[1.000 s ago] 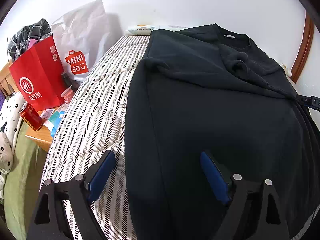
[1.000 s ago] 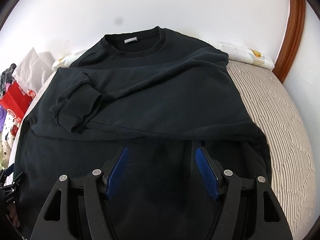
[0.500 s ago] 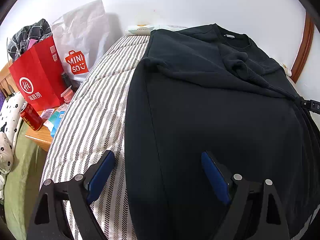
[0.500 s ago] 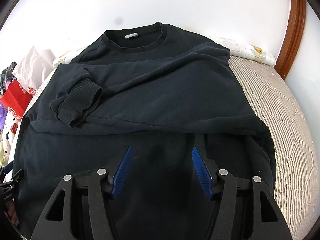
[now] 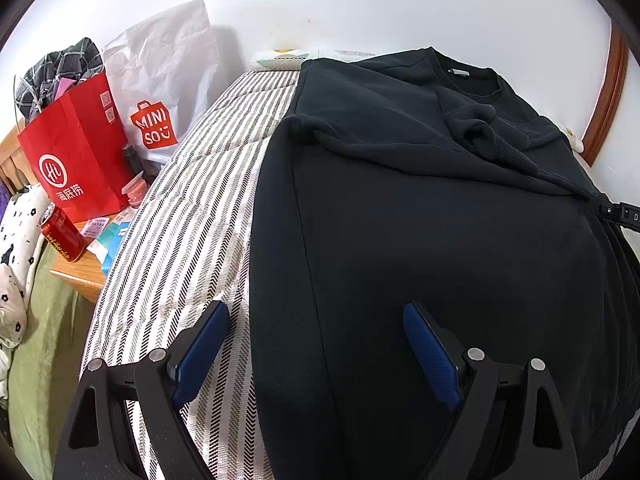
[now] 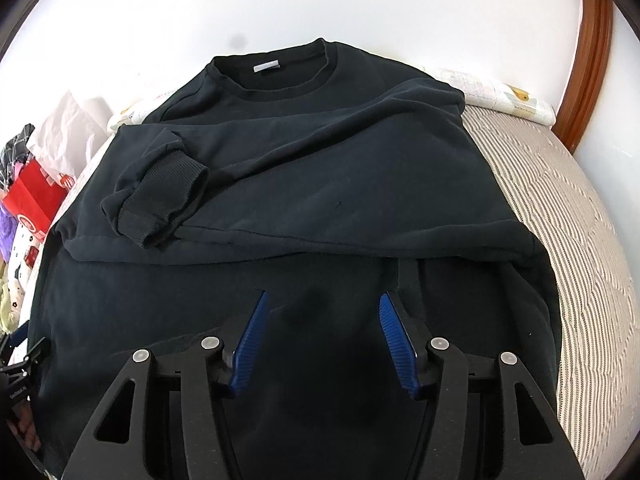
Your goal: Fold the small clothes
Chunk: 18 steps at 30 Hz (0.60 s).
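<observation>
Left wrist view: a black sweatshirt (image 5: pixel 440 220) lies flat on a striped mattress (image 5: pixel 192 220), collar toward twelve o'clock, both sleeves folded across the chest. The left gripper (image 5: pixel 316 332) stands wide apart at six o'clock, straddling the sweatshirt's left edge, one pad over stripes, one over cloth. A red bag (image 5: pixel 76 152) and a red can (image 5: pixel 62 234) sit at nine o'clock.

Right wrist view: the right gripper (image 6: pixel 322 314) has just been closing, jaws half apart over the lower body; dark cloth lies between them, and the pads seem not to pinch it.
</observation>
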{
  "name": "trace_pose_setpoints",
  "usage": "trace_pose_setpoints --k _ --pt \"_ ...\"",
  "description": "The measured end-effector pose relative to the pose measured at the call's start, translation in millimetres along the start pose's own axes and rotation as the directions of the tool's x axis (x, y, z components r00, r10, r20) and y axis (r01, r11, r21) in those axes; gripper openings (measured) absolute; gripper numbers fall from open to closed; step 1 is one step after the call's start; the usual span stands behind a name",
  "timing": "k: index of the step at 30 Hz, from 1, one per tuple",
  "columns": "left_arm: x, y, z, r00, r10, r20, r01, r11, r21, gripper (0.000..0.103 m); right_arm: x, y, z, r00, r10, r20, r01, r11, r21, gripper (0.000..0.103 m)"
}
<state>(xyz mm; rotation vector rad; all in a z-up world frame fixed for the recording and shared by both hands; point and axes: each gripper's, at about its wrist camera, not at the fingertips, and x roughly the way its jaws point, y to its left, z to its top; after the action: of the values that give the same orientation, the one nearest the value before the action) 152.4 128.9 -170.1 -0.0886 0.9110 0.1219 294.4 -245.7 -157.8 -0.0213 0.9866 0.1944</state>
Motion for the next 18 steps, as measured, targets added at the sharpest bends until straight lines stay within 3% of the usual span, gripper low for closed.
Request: trace_pose_setpoints --k 10,18 --pt "-12.8 0.5 13.1 0.998 -0.065 -0.013 0.065 0.998 0.005 0.082 -32.1 0.4 3.8 0.997 -0.018 0.08 0.022 0.999 -0.05 0.056" --pt "-31.8 -76.8 64.3 0.994 -0.09 0.066 0.079 0.985 0.155 0.082 -50.4 -26.2 1.2 0.991 -0.029 0.129 0.036 0.998 -0.053 0.056"
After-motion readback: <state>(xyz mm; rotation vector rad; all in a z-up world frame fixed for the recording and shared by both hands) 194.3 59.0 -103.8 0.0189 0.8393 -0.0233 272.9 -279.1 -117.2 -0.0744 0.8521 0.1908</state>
